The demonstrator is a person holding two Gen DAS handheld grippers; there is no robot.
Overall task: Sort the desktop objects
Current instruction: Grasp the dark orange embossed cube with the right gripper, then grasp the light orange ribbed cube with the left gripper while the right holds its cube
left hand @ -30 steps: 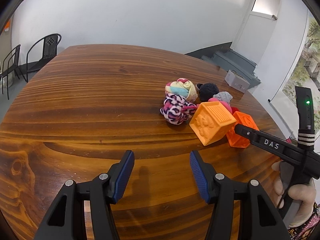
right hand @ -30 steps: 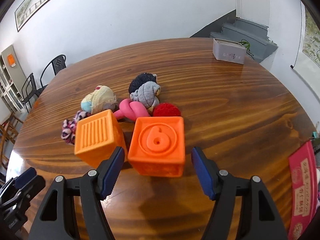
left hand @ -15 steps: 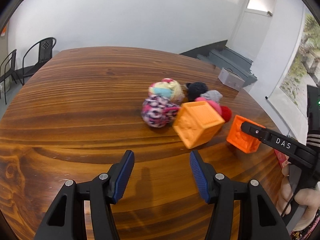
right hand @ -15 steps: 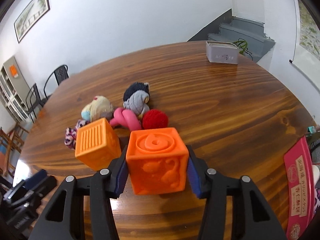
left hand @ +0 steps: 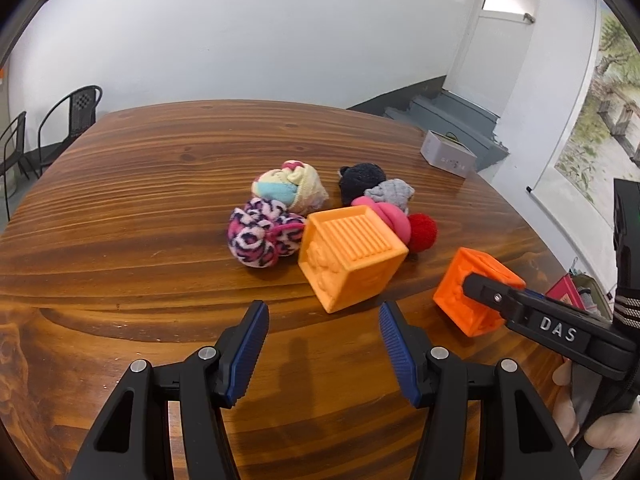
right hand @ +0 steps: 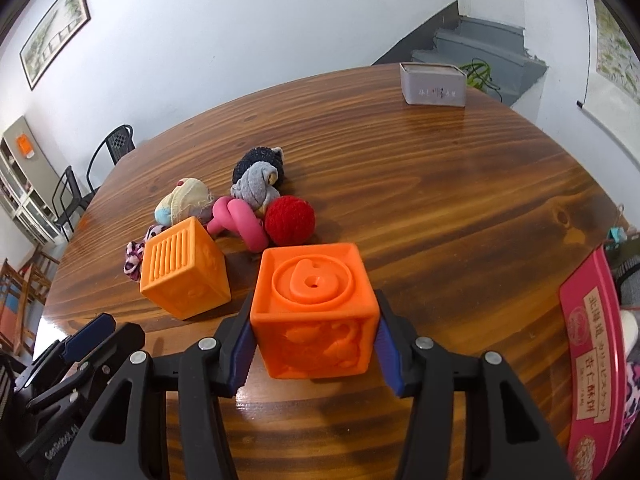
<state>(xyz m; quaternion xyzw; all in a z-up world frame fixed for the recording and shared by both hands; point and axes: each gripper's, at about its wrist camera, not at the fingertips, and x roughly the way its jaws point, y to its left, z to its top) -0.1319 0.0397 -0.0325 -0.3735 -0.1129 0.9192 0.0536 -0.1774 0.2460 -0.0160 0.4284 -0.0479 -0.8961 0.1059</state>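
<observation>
Where the left wrist hides it, right wrist shows numbered block (right hand: 314, 308) top.

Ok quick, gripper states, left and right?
Left gripper: open, holding nothing.
Right gripper: shut on the orange number block.

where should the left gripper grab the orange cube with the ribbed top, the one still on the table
Grip the ribbed-top cube across its two upright side faces, coming in low from the near side. It sits corner-on to the left gripper, so turn to square up; socks crowd its far side.
</observation>
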